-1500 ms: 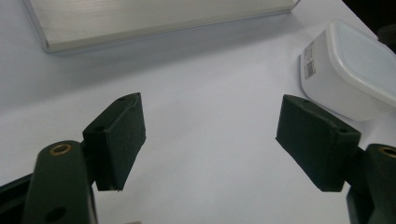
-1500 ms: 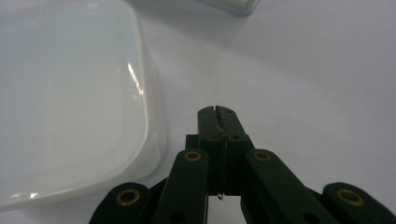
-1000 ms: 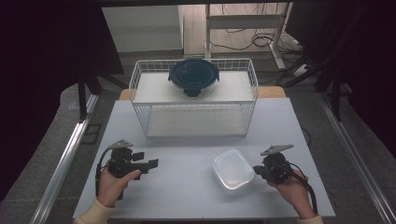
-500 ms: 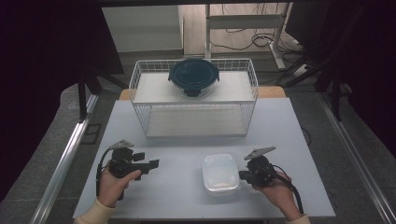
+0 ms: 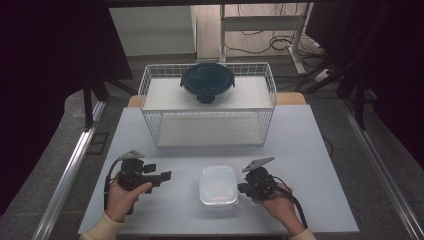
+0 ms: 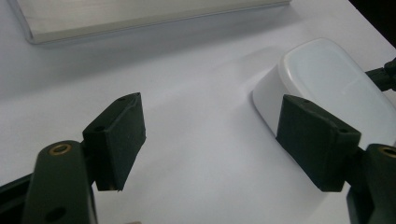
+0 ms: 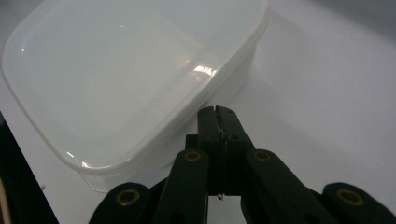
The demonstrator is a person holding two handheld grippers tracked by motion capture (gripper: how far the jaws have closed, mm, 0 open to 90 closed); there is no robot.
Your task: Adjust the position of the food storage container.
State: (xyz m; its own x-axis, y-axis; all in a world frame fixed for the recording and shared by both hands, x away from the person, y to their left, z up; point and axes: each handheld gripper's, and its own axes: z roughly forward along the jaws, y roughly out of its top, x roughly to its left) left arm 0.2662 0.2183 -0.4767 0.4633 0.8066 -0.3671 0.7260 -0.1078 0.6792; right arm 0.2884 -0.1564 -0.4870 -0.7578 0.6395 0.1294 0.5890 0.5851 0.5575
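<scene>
A white, translucent rectangular container (image 5: 218, 186) with a lid lies on the pale table (image 5: 300, 145) near its front edge. My right gripper (image 5: 242, 188) is shut with nothing between its jaws, and its tip rests against the container's right side wall. In the right gripper view the closed jaws (image 7: 217, 116) meet the container (image 7: 126, 74) just below its rim. My left gripper (image 5: 164, 175) stands open to the left of the container, apart from it. Its open jaws (image 6: 217, 133) point toward the container (image 6: 327, 79).
A white wire basket rack (image 5: 207, 105) stands at the back of the table. A dark round lidded container (image 5: 207, 80) sits on its top shelf. The rack's lower board (image 6: 140, 18) lies ahead of the left gripper. Dark floor surrounds the table.
My right gripper has moved left across the table, and the white container has slid left with it. The left gripper has stayed in place.
</scene>
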